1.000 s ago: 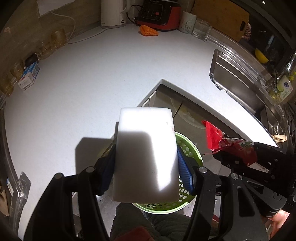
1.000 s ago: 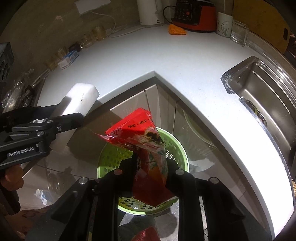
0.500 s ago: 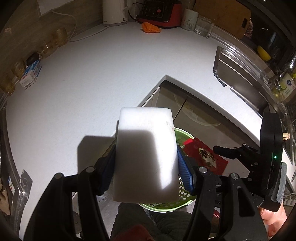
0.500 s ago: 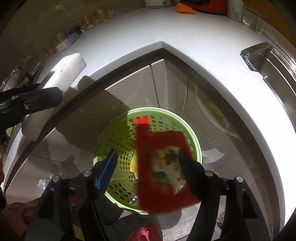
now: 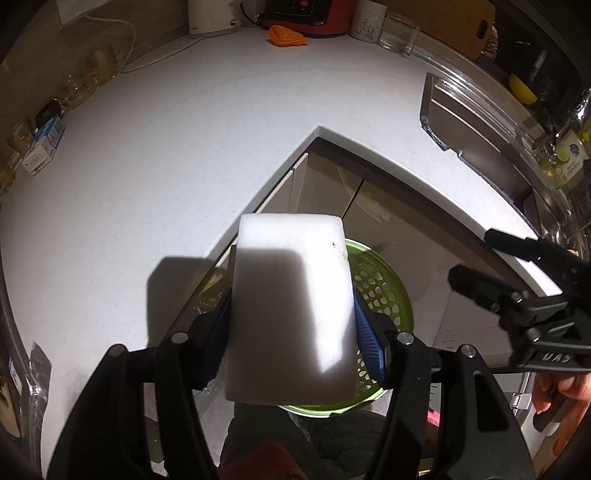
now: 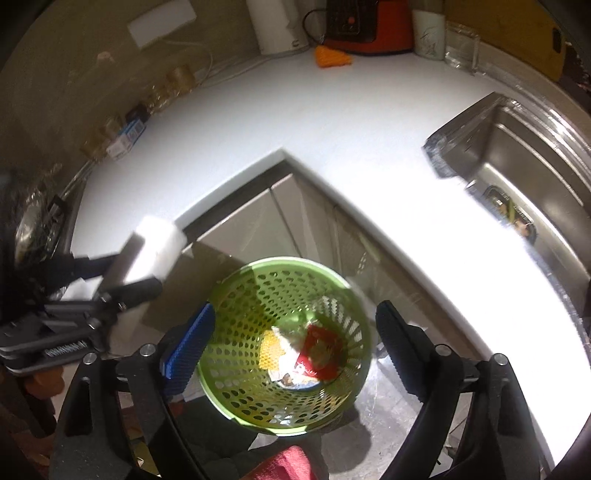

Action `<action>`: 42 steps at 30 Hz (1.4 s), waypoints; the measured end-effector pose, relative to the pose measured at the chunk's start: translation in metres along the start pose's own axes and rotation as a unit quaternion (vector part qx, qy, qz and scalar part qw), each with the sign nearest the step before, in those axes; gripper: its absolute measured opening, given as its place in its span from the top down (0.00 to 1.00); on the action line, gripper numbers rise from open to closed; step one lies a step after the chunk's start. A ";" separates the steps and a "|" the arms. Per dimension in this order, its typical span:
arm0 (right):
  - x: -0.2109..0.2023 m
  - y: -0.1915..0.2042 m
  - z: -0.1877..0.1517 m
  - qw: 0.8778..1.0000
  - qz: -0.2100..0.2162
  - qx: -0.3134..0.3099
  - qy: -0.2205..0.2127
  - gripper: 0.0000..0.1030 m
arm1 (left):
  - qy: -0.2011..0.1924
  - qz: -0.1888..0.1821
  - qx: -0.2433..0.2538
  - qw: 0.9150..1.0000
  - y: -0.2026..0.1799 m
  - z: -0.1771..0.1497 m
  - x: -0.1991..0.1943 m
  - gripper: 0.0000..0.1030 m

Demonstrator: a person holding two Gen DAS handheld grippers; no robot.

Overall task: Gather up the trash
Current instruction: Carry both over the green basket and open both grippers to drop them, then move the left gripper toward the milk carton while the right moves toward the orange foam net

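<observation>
White kettle; steel sink

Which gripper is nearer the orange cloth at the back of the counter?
Neither clearly. The left gripper, shut on the white block, and the open right gripper both hang off the counter's edge, far from the orange cloth.

The white block looks like matt foam, soft-edged, with a few small dirty specks. The basket is glossy green plastic, pierced all over with holes. In it lies a red wrapper — shiny foil or film, though motion blur makes that uncertain. The countertop is smooth, faintly speckled white with a low sheen. The sink is brushed stainless steel. Cabinet fronts below are glossy and reflective. The gripper fingers are matt black plastic — one ribbed pad is blue.
</observation>
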State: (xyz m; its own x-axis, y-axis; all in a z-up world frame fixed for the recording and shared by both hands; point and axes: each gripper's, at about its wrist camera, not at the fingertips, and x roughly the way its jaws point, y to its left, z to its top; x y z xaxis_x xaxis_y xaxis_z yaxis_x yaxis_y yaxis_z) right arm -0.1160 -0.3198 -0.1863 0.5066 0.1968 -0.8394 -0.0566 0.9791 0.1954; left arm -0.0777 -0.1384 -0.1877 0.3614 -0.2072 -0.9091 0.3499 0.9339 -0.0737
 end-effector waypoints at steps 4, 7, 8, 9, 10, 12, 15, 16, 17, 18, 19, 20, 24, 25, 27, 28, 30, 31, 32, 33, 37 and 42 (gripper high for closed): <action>-0.013 -0.012 0.007 1.000 -0.012 0.010 -0.017 0.12 | 0.017 -0.012 0.007 1.000 -0.007 -0.003 0.009 0.43; -0.017 -0.018 0.008 0.999 -0.018 0.016 -0.023 0.12 | 0.026 -0.020 0.012 0.999 -0.013 -0.005 0.014 0.42; -0.017 -0.020 0.008 0.999 -0.019 0.018 -0.024 0.12 | 0.029 -0.022 0.013 0.999 -0.015 -0.005 0.015 0.42; -0.018 -0.022 0.008 0.999 -0.020 0.019 -0.024 0.12 | 0.030 -0.023 0.014 0.999 -0.016 -0.006 0.015 0.42; -0.019 -0.023 0.008 0.999 -0.021 0.020 -0.023 0.12 | 0.033 -0.025 0.016 0.999 -0.018 -0.006 0.016 0.42; -0.020 -0.025 0.006 0.999 -0.021 0.022 -0.023 0.12 | 0.037 -0.029 0.018 0.999 -0.020 -0.006 0.017 0.39; -0.021 -0.025 0.005 0.999 -0.022 0.022 -0.022 0.12 | 0.035 -0.027 0.016 0.999 -0.021 -0.007 0.016 0.23; -0.021 -0.024 0.004 0.999 -0.022 0.022 -0.021 0.12 | 0.033 -0.027 0.018 0.999 -0.022 -0.006 0.015 0.22; -0.021 -0.024 0.004 0.999 -0.023 0.021 -0.021 0.12 | 0.033 -0.027 0.019 0.999 -0.023 -0.006 0.014 0.21; -0.022 -0.024 0.004 0.999 -0.023 0.022 -0.021 0.12 | 0.034 -0.027 0.020 0.999 -0.022 -0.005 0.014 0.20; -0.022 -0.024 0.003 0.999 -0.023 0.022 -0.021 0.12 | 0.034 -0.026 0.018 0.999 -0.022 -0.004 0.013 0.17; -0.022 -0.024 0.004 0.999 -0.023 0.022 -0.021 0.12 | 0.032 -0.026 0.017 0.999 -0.022 -0.004 0.013 0.14; -0.022 -0.025 0.005 0.999 -0.023 0.026 -0.022 0.12 | 0.028 -0.024 0.018 0.999 -0.019 0.000 0.011 0.12; -0.022 -0.024 0.006 0.999 -0.024 0.027 -0.022 0.11 | 0.026 -0.023 0.018 0.999 -0.018 0.001 0.010 0.12; -0.022 -0.026 0.008 0.999 -0.024 0.028 -0.024 0.10 | 0.024 -0.021 0.018 0.999 -0.015 0.004 0.009 0.12; -0.022 -0.026 0.009 0.999 -0.025 0.028 -0.026 0.09 | 0.023 -0.019 0.017 0.999 -0.013 0.006 0.008 0.12; -0.021 -0.026 0.014 0.999 -0.026 0.028 -0.029 0.09 | 0.022 -0.018 0.014 0.999 -0.008 0.011 0.007 0.12; -0.020 -0.025 0.017 0.999 -0.026 0.029 -0.031 0.09 | 0.020 -0.017 0.013 1.000 -0.007 0.012 0.007 0.12; -0.019 -0.024 0.020 0.999 -0.026 0.030 -0.033 0.09 | 0.018 -0.014 0.011 1.000 -0.003 0.016 0.006 0.11; -0.018 -0.024 0.023 0.999 -0.026 0.030 -0.034 0.09 | 0.016 -0.011 0.010 1.000 0.001 0.018 0.005 0.11; -0.011 -0.018 0.044 0.999 -0.024 0.026 -0.042 0.08 | 0.007 0.004 0.009 1.000 0.015 0.034 0.004 0.11; 0.002 -0.004 0.082 0.998 -0.021 0.008 -0.055 0.08 | -0.016 0.023 -0.013 1.000 0.044 0.066 -0.003 0.11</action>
State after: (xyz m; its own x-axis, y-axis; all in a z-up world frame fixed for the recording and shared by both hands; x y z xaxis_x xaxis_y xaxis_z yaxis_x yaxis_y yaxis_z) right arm -0.0435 -0.3273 -0.1473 0.6004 0.1479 -0.7859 -0.0202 0.9852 0.1700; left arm -0.0061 -0.1155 -0.1613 0.4046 -0.1732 -0.8979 0.3100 0.9497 -0.0435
